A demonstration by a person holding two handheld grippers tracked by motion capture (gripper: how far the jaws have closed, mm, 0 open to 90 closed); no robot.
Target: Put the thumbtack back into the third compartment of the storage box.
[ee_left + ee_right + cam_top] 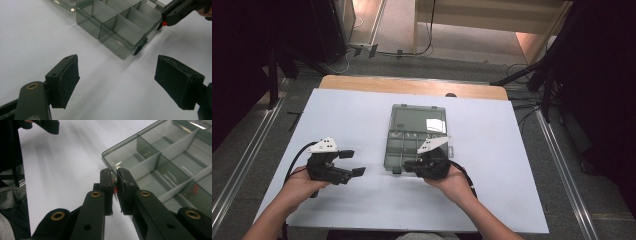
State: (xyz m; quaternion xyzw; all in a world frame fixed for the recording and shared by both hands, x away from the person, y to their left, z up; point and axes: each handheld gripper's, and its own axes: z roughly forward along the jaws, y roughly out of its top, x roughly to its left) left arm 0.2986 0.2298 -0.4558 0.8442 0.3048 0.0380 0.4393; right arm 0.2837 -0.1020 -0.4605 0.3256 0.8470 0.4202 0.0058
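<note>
open tool (116, 83) facing box (120, 23)

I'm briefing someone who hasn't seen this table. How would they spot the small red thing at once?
On the white table lies an open smoky-grey box. At its near edge, the right gripper has its jaws shut on the red bit. It is the one spot of bright colour among black and grey.

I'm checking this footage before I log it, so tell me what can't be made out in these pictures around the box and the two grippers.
- Small red thing between the right gripper pads: right gripper view, mostly covered by the pads; what it is can't be told.
- Organizer box near edge: high view, hidden by that gripper.
- Box's far compartments: left gripper view, cut off by the top edge.
- Lid label: right gripper view, blurred.
</note>
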